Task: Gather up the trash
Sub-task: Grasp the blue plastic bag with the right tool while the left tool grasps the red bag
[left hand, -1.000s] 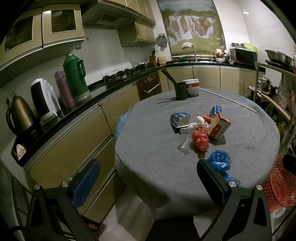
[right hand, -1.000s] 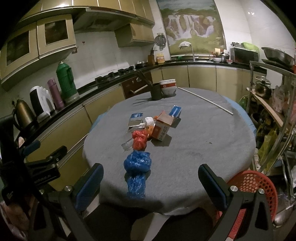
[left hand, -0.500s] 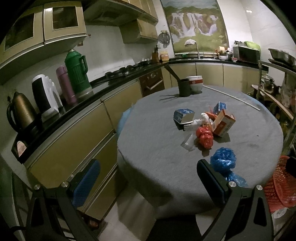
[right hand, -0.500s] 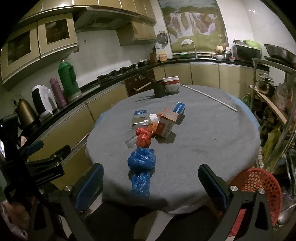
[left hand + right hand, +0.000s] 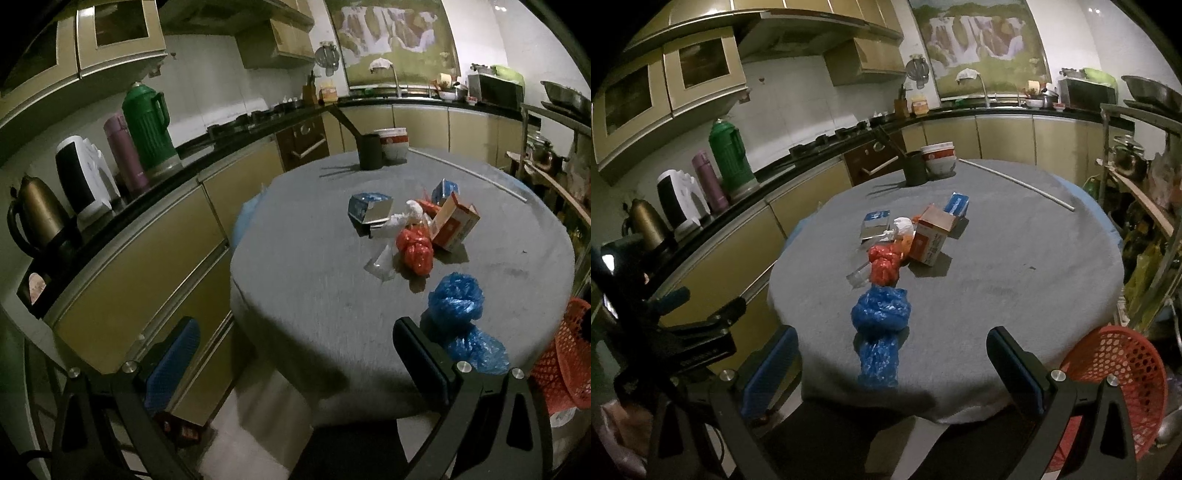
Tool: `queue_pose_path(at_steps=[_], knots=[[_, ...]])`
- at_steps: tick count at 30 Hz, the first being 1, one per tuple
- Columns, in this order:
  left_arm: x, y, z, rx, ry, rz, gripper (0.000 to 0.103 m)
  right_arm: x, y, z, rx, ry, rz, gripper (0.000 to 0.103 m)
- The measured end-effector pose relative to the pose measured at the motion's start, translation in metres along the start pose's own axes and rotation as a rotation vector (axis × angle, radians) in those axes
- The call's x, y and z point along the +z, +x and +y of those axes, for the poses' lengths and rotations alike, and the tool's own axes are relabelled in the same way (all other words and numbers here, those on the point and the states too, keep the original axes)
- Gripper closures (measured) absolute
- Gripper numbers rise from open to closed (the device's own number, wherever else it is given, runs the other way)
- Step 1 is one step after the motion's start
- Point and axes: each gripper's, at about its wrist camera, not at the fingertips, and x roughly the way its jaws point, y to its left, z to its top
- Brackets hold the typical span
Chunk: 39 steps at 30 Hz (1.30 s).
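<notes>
Trash lies on a round grey-covered table (image 5: 1015, 266): a blue plastic bag (image 5: 881, 328) near the front edge, a red bag (image 5: 884, 264), a clear wrapper (image 5: 858, 275), a white crumpled piece (image 5: 901, 225), an orange-white carton (image 5: 931, 236) and two blue boxes (image 5: 875, 223) (image 5: 956, 205). A red mesh basket (image 5: 1119, 369) stands low at the right of the table. My right gripper (image 5: 892, 363) is open and empty, just short of the blue bag. My left gripper (image 5: 295, 358) is open and empty at the table's front left edge, with the blue bag (image 5: 458, 317) beside its right finger.
A dark cup (image 5: 915, 168) and stacked bowls (image 5: 938, 157) stand at the table's far side, with a long white rod (image 5: 1019, 184) lying beside them. Kettles and flasks (image 5: 147, 125) line the counter on the left. A metal rack (image 5: 1145, 206) stands on the right.
Both grippers have drifted a little closer to the table and the trash looks slightly larger. Both stay open and empty. Nothing on the table has moved.
</notes>
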Motion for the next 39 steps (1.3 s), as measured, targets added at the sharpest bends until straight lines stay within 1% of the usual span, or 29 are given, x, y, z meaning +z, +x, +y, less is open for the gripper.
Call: queue_pose_path(at_steps=[3,6,11,15,20,22,25,28,30,31,32,33,34,37,38,39], knots=[[0.001,0.008,-0.001,0.002,-0.004,0.016,0.0,-0.002,0.006,-0.001,0.001,0.003,0.003,0.001],[0.001,0.018,-0.004,0.002,-0.003,0.036,0.0,-0.003,0.013,-0.004,0.007,0.009,0.011,0.004],[0.003,0.037,-0.007,0.008,-0.002,0.07,0.0,-0.002,0.032,-0.012,0.02,0.024,0.04,0.02],[0.006,0.057,-0.006,0.016,-0.014,0.103,0.0,0.0,0.052,-0.017,0.043,0.036,0.085,0.021],[0.015,0.093,0.007,0.002,-0.072,0.17,0.0,0.003,0.093,-0.018,0.105,0.065,0.175,0.021],[0.017,0.1,0.01,0.007,-0.084,0.176,0.0,0.003,0.112,-0.016,0.114,0.069,0.207,0.021],[0.019,0.112,0.013,0.019,-0.077,0.184,0.0,0.001,0.135,-0.013,0.14,0.091,0.252,0.021],[0.025,0.118,0.018,-0.007,-0.078,0.196,0.0,0.001,0.159,-0.006,0.162,0.093,0.284,0.021],[0.033,0.121,0.02,-0.036,-0.074,0.191,0.0,0.0,0.174,-0.002,0.158,0.097,0.309,0.021],[0.038,0.123,0.021,-0.067,-0.076,0.191,0.0,-0.002,0.181,-0.001,0.168,0.104,0.314,0.021],[0.042,0.124,0.021,-0.108,-0.078,0.195,0.0,-0.003,0.185,0.0,0.176,0.106,0.309,0.025],[0.047,0.126,0.02,-0.141,-0.08,0.2,0.0,-0.005,0.187,0.001,0.177,0.108,0.299,0.034],[0.052,0.129,0.019,-0.192,-0.088,0.212,0.0,-0.006,0.19,0.0,0.188,0.108,0.294,0.036],[0.064,0.136,0.009,-0.325,-0.109,0.246,0.0,-0.007,0.183,-0.006,0.187,0.121,0.232,0.036],[0.069,0.14,-0.001,-0.389,-0.103,0.262,0.001,-0.007,0.18,-0.011,0.179,0.126,0.213,0.037],[0.072,0.144,-0.01,-0.418,-0.094,0.272,0.004,-0.007,0.175,-0.015,0.17,0.133,0.197,0.037]])
